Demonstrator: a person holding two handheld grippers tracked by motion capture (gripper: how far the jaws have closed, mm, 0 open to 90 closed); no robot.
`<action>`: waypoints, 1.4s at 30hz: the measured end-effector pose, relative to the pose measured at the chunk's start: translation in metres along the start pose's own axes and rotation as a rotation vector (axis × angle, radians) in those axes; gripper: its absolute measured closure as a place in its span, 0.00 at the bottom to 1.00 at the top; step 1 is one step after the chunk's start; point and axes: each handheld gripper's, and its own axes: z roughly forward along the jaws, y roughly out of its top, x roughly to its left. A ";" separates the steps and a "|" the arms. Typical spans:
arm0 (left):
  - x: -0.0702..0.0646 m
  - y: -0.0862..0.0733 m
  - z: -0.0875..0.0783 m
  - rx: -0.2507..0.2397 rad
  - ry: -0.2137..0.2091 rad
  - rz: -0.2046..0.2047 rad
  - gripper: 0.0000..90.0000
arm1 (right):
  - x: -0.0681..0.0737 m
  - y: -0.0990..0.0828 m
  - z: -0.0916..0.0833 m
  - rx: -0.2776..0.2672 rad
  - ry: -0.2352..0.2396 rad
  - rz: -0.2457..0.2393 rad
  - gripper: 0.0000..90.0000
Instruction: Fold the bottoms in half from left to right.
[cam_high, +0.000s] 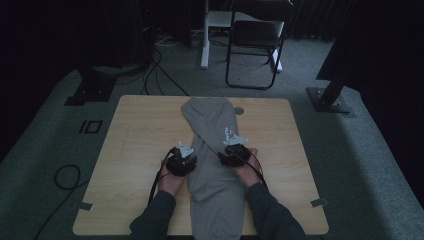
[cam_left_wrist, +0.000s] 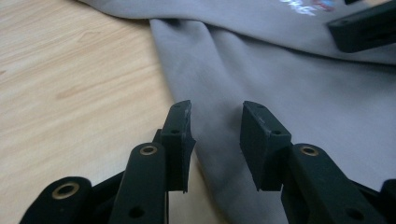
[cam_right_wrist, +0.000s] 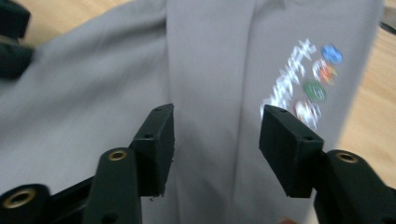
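Two open tools (cam_left_wrist: 215, 126) (cam_right_wrist: 215, 135) over one grey garment (cam_high: 212, 150).

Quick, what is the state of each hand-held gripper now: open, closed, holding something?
Left hand-held gripper: open, holding nothing, over the left edge of the grey garment.
Right hand-held gripper: open, holding nothing, above the garment beside its printed logo.

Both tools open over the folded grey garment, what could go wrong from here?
1. The left tool stands open at the edge of the grey garment; closing there might catch only the top layer and pull the fold apart.
2. The right tool hangs open over a crease beside the printed logo; a pinch could bunch the fabric.
3. The garment's near end lies at the table edge; a tug toward the person may slide it off.
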 end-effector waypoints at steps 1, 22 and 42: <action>0.001 0.002 0.005 0.004 -0.001 -0.011 0.71 | 0.000 0.006 0.007 0.006 -0.001 0.000 0.48; 0.012 -0.006 0.016 0.006 -0.005 -0.106 0.75 | -0.072 -0.011 0.018 0.062 -0.148 0.301 0.60; 0.021 0.035 0.058 0.024 0.012 -0.128 0.79 | -0.057 0.010 0.037 0.060 -0.039 0.191 0.71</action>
